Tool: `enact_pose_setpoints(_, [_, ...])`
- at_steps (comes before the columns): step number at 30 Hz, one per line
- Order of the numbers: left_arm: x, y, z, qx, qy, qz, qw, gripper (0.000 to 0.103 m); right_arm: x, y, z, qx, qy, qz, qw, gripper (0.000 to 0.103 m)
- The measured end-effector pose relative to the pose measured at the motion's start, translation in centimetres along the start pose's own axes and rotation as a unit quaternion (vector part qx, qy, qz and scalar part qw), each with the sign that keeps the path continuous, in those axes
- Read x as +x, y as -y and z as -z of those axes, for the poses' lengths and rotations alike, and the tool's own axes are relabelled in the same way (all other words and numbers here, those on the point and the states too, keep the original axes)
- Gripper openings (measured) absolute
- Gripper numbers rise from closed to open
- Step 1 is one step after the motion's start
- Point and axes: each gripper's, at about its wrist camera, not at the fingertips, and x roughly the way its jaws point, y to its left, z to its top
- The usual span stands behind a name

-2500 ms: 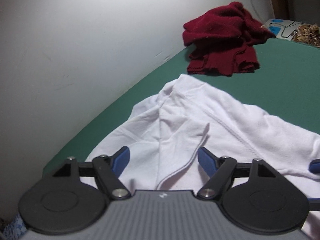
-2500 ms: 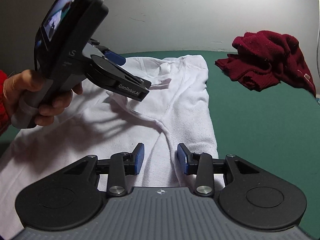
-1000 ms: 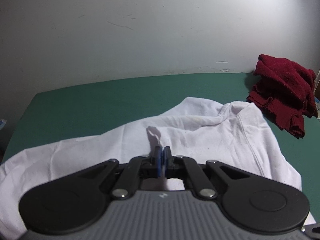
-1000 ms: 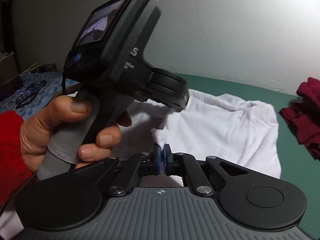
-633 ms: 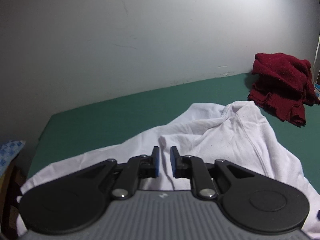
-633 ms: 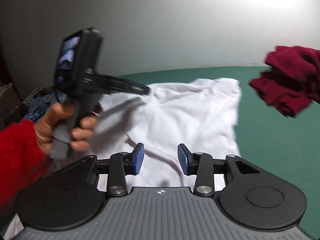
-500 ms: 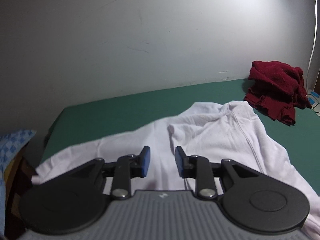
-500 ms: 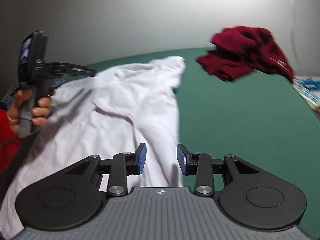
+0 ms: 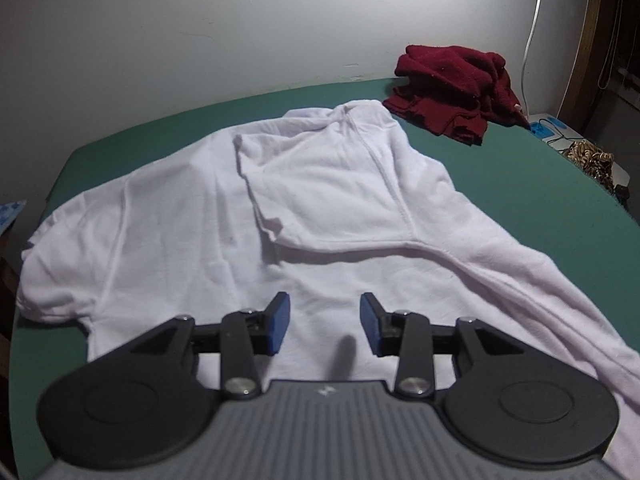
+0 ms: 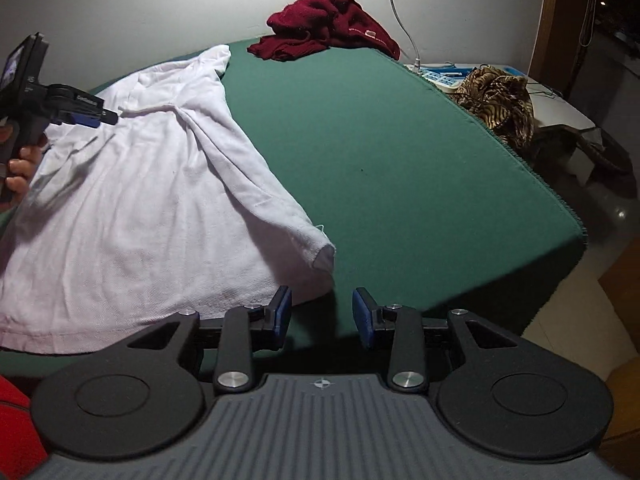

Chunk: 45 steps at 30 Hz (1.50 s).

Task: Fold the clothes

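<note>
White shirt (image 9: 328,216): spread on green table (image 10: 380,140), one sleeve folded inward.
Left gripper (image 9: 324,324): open, empty, above shirt.
Right gripper (image 10: 322,318): open, empty.
Red garment (image 9: 452,88): bunched, 1 o'clock.

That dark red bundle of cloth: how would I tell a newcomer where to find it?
Start at the green table and look to its far edge by the white wall. Beyond the spread-out white shirt lies the dark red garment, the only crumpled heap.
</note>
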Motion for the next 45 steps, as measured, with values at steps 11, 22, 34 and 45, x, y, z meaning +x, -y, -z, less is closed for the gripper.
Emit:
enact_pose_setpoints(11, [5.8,3.1,-3.3,-0.034,-0.076,0.022,0.9963,0.000,3.3,1.0,-2.1,-0.028,0.035,-0.022,0.999,0.007])
enact_pose_setpoints(22, [7.9,2.0,-4.5,-0.174,-0.071,0.088,0.9782,0.011,1.8,-0.5,-2.4,-0.063,0.050,-0.048,0.996,0.007])
enact_pose_setpoints(34, [7.6,-0.5,-4.2,-0.238,-0.083,0.128,0.9593,0.029,1.1,-1.1,-2.5,-0.027,0.064,-0.030,0.997,0.007])
enact_pose_setpoints(45, [8.9,0.4,-4.5,-0.253,-0.092,0.127,0.9548,0.000,0.2,-1.9,-3.0,-0.006,0.077,0.000,0.997,0.006])
